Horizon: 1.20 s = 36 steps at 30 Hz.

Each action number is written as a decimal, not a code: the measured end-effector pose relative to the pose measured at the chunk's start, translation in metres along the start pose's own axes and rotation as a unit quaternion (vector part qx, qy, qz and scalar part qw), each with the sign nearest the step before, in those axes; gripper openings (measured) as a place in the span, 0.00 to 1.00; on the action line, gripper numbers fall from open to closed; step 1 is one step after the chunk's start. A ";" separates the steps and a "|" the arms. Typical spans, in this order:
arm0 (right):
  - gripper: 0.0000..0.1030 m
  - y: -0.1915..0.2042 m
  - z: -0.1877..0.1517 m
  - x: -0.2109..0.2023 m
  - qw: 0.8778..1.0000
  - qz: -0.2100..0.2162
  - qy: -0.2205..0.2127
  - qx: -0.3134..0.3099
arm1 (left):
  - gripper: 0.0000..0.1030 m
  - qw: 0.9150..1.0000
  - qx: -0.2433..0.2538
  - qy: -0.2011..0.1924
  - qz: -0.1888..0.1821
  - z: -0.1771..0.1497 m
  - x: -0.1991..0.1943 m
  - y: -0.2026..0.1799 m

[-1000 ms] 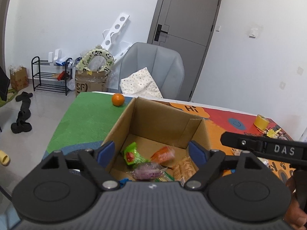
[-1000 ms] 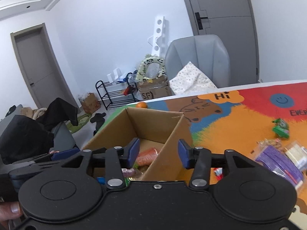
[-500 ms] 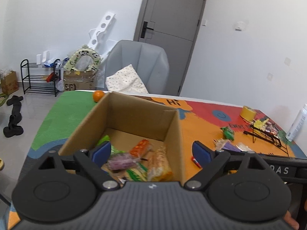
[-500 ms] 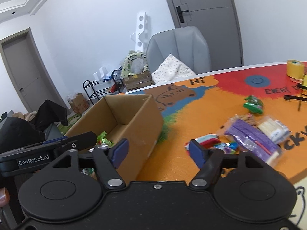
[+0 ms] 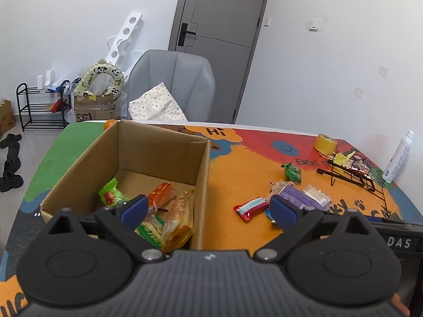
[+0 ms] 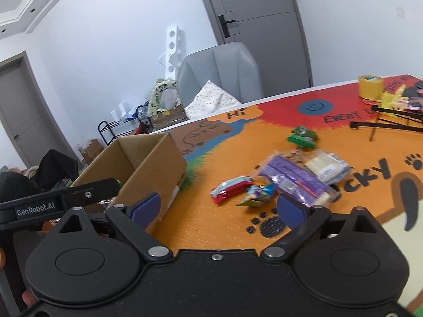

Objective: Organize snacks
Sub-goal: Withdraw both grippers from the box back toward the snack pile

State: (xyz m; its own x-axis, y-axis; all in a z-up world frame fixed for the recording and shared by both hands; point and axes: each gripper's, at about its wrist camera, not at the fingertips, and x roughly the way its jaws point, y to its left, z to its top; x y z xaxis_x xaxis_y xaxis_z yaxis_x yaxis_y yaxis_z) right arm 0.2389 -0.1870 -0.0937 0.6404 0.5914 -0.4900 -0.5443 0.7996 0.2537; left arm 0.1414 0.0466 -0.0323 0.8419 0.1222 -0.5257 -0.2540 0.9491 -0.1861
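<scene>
Both tongs (image 5: 208, 208) (image 6: 218, 207) newly widened, empty; cardboard box (image 5: 158, 153) rightward no longer, its snacks half-hidden.

- A room in a home (lived-in, somewhat cluttered).
- A grey armchair (image 5: 174, 84) holds a dotted pillow (image 5: 157, 105) near a grey door (image 5: 222, 45).
- A black shoe rack (image 5: 39, 105) stands by the wall, shoes (image 5: 10, 163) on the tiled floor.
- A cartoon-printed table mat (image 6: 343, 185) covers the table.

Left gripper (image 5: 208, 210): jaws have just been opening, nothing between them. Cardboard box (image 5: 203, 174) at 10 o'clock holds wrapped snacks (image 5: 171, 211). Loose packets (image 5: 298, 198) at 2 o'clock lie on the mat (image 5: 238, 182).
</scene>
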 end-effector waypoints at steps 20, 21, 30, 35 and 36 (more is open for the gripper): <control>0.98 -0.063 -0.012 -0.038 0.998 -0.051 -0.030 0.032 | 0.95 0.999 0.014 0.009 -0.047 -0.008 0.007 -0.045; 0.97 -0.066 -0.013 -0.039 0.998 -0.052 -0.031 0.033 | 0.95 0.999 0.016 0.007 -0.049 -0.008 0.008 -0.048; 0.80 -0.087 -0.020 -0.029 0.996 -0.057 -0.025 0.058 | 0.93 0.997 0.029 0.010 -0.065 -0.013 0.021 -0.065; 0.71 -0.099 -0.020 -0.021 0.995 -0.058 -0.022 0.073 | 0.91 0.997 0.033 0.011 -0.067 -0.016 0.032 -0.072; 0.71 -0.101 -0.020 -0.019 0.995 -0.058 -0.022 0.076 | 0.90 0.997 0.032 0.012 -0.067 -0.016 0.035 -0.073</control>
State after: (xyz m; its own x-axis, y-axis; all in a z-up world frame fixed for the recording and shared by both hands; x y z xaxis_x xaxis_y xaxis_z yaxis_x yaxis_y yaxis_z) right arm 0.2709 -0.2808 -0.1267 0.7196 0.4953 -0.4867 -0.3793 0.8674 0.3220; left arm 0.1816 -0.0228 -0.0510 0.8546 -0.0134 -0.5190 -0.1079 0.9733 -0.2027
